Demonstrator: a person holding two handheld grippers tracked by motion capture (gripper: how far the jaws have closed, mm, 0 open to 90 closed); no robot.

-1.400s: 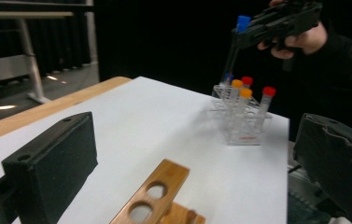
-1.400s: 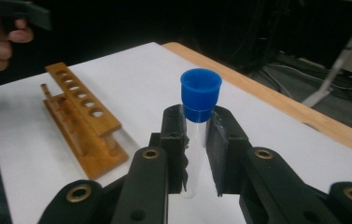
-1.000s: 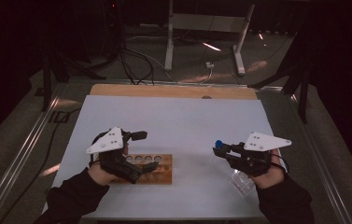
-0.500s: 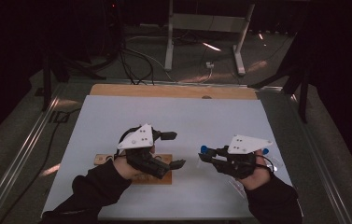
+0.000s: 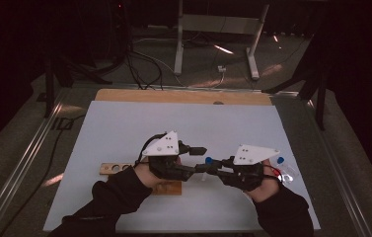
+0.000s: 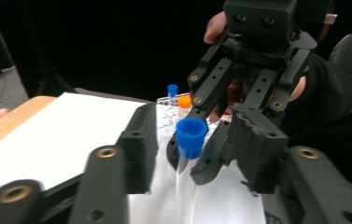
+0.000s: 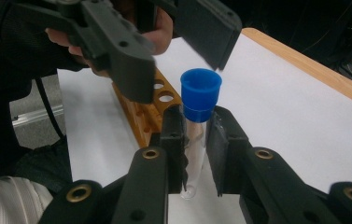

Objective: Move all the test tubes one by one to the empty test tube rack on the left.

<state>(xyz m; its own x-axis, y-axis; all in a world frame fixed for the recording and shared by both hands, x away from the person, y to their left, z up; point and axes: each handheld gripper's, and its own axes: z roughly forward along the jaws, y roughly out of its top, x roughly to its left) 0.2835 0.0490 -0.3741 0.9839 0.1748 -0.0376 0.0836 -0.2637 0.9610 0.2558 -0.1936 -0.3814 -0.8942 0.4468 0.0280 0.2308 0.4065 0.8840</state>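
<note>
Fingers (image 7: 181,140) clamp blue-capped tube (image 7: 197,121) upright; left gripper (image 7: 178,51) closing around its cap, rack (image 7: 141,114) just behind

Dark room, grey floor (image 5: 20,148), metal stand (image 5: 213,29), cables (image 5: 139,59)

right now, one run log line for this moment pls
right hand-held gripper: shut on blue-capped tube, upright | left hand-held gripper: jaws just closing around blue cap, not yet pressing | wooden rack: holes empty

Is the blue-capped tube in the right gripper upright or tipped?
Upright. In the right gripper view the tube stands vertical between the right gripper fingers, blue cap on top, rounded bottom down.
</note>
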